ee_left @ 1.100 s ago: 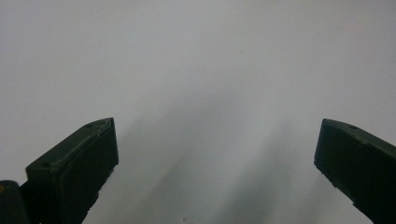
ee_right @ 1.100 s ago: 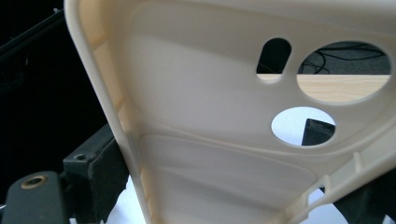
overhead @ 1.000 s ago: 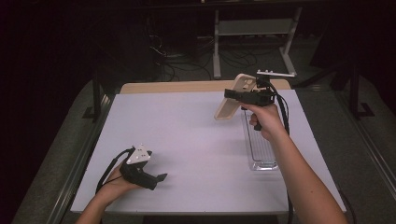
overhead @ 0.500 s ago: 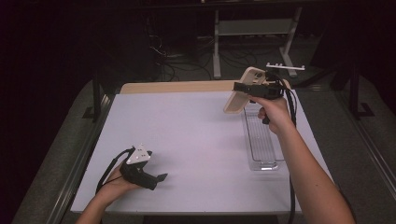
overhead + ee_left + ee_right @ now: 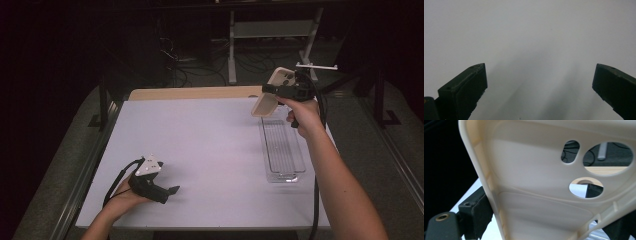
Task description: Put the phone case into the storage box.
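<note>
Step in hand: the right tongs (image 5: 272, 91) hold a cream phone case (image 5: 270, 92) up in the air over the far right part of the tabletop (image 5: 215, 145), above the far end of a clear plastic tray (image 5: 283, 150).
Right tongs: clamped on the phone case (image 5: 544, 195), one jaw against each long edge.
Left tongs: resting low on the near left of the tabletop in the left hand (image 5: 127, 197); the jaws stand wide apart with nothing between them.
Where the case is: off the surface, tilted, camera holes toward the far end.
Next move, as I judge it: lowering the case into the tray calls for lining its long side up with the tray before letting go.
Hard to make out: the near end of the case is cut off in the right gripper view; the room behind is too dark to read.
</note>
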{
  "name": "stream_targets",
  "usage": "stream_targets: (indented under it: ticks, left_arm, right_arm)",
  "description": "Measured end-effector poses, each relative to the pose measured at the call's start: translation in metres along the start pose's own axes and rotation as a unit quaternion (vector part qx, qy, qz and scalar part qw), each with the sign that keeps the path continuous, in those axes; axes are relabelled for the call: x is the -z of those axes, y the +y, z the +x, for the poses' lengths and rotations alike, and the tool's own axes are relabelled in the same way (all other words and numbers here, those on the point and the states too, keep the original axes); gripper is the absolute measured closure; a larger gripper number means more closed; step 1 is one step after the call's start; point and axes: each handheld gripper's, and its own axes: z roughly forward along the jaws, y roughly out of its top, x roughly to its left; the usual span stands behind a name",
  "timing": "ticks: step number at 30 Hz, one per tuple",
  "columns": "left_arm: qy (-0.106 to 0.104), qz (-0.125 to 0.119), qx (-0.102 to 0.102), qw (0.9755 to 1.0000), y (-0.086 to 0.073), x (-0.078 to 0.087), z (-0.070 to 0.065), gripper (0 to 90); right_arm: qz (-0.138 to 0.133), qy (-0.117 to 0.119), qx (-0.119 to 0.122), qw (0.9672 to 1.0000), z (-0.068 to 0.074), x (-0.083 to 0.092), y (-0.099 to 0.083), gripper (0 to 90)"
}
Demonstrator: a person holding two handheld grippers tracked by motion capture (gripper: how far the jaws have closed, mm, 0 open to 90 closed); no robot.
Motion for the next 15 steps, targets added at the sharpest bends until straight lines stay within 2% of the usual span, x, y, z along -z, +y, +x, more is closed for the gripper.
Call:
stream_targets:
  ticks: [2,4,10,15]
  left_arm:
    - [0.0,0.003,-0.001,1.0,0.0003,0.0003,0.0004,0.0]
    - [-0.002,-0.001,0.006,1.0,0.0004,-0.0002,-0.001,0.0]
    - [-0.003,0.0,0.001,1.0,0.0013,0.0012,-0.0012,0.0]
    - [-0.004,0.0,0.002,1.0,0.0016,0.0013,-0.0017,0.0]
  right_arm:
    - [0.002,-0.01,0.004,0.9999,-0.0021,0.0013,0.0022,10.7]
    - [0.007,-0.02,0.008,0.9997,-0.0033,0.0022,0.0042,10.7]
    - [0.017,-0.045,0.016,0.9987,-0.008,0.0019,0.0077,10.7]
    - [0.029,-0.069,0.032,0.9967,-0.0091,-0.0008,0.01,10.7]
